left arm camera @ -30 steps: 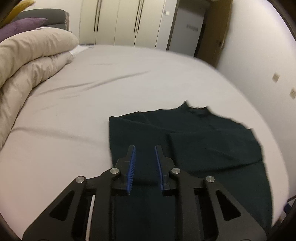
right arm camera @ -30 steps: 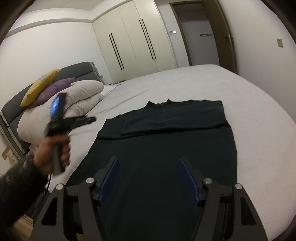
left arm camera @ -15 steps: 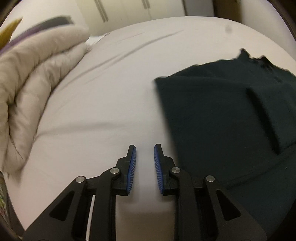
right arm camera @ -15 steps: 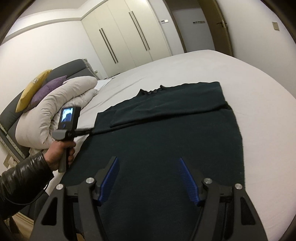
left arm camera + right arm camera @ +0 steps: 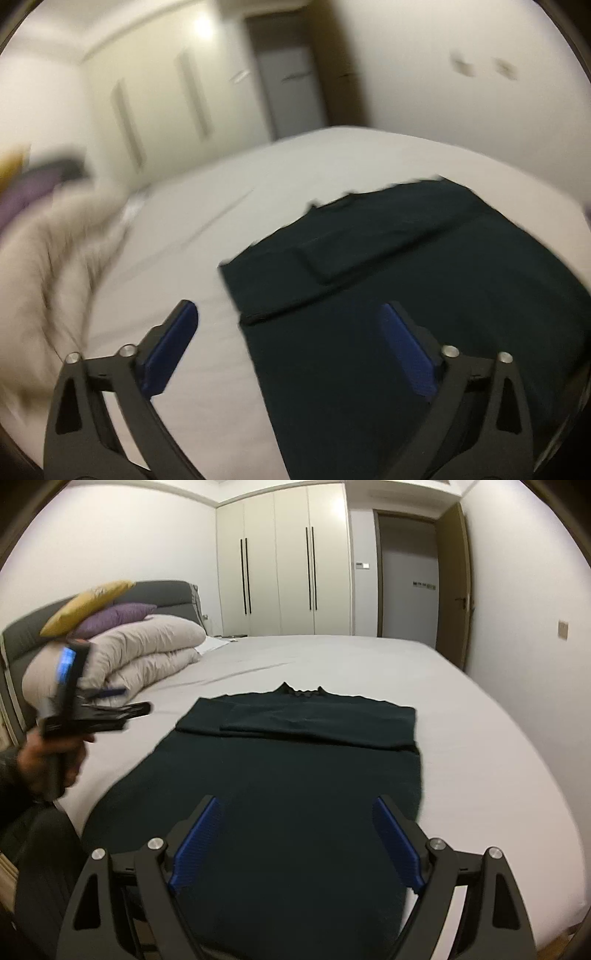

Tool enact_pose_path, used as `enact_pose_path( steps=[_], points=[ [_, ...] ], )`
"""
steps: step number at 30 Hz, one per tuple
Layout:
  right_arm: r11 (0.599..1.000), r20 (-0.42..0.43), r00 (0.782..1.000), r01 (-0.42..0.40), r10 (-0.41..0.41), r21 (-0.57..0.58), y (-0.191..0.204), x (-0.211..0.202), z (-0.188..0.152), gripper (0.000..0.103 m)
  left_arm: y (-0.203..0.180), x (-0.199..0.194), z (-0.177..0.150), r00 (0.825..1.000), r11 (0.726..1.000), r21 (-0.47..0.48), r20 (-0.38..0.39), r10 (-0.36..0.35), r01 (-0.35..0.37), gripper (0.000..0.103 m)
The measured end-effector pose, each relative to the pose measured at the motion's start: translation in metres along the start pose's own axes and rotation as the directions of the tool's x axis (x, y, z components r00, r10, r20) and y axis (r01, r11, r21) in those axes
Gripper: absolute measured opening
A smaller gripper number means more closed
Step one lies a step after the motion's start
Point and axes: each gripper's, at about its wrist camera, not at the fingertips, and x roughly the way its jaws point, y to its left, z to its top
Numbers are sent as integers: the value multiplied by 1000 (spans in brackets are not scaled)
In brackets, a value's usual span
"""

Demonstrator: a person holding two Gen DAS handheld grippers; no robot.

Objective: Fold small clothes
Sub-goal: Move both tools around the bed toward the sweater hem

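A dark green top [image 5: 295, 768] lies flat on the grey bed sheet [image 5: 480, 738], collar at the far end and sleeves folded across the chest. My right gripper [image 5: 295, 805] hovers over the top's near hem, its jaws opening, with nothing gripped between the blue pads [image 5: 199, 834]. My left gripper [image 5: 288, 314] hangs above the top's [image 5: 424, 314] left edge, its view blurred. Its jaws are opening wide and hold nothing. In the right wrist view a hand [image 5: 51, 760] holds the left gripper [image 5: 129, 701] in the air, left of the top.
A rolled beige duvet [image 5: 147, 653] with purple and yellow pillows [image 5: 85, 605] lies against the grey headboard at the far left. White wardrobes [image 5: 280, 572] and a doorway stand beyond the bed. A wall runs close along the bed's right side.
The left gripper's jaws went from nearly shut to wide open while it swung along the top's left edge and rolled. The right gripper's jaws widened and its view levelled.
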Motion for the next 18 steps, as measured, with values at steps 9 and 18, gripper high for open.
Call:
enact_pose_path(
  steps=[9,18],
  points=[
    [977,-83,991,89,-107,-192,6,-34,-54,85,-77,-77,-92,990,896,433,-134,-40,95,101],
    [952,-136,986,51,-96,-301,32,-26,-77,79,-87,-96,-135,976,864,483,-212,-39,140,101]
  ],
)
